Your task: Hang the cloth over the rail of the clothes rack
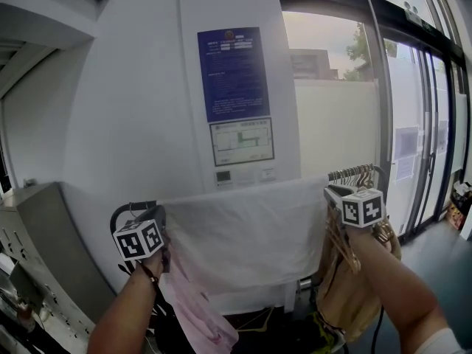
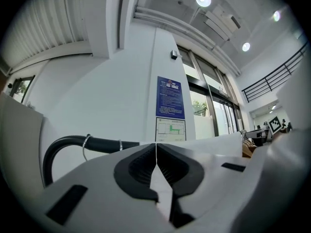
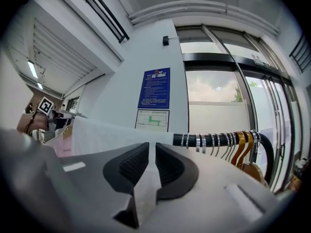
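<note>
A white cloth (image 1: pixel 243 234) hangs draped over the black rail (image 1: pixel 122 212) of the clothes rack, spread between my two grippers. At the cloth's left top corner, my left gripper (image 1: pixel 157 218) is shut on its edge; in the left gripper view the jaws (image 2: pixel 156 152) meet on a thin fold, with the rail (image 2: pixel 102 143) just behind. My right gripper (image 1: pixel 336 195) is at the right top corner. Its jaws (image 3: pixel 152 152) stand apart with the cloth (image 3: pixel 107 132) lying loose in the gap, in front of the rail (image 3: pixel 209 140).
A pink garment (image 1: pixel 195 308) hangs below my left gripper. Tan clothes (image 1: pixel 354 286) and wooden hangers (image 3: pixel 243 147) crowd the rail's right end. Behind the rack is a white wall with a blue notice (image 1: pixel 232 72). Glass doors (image 1: pixel 420 139) stand at right, a grey cabinet (image 1: pixel 37 234) at left.
</note>
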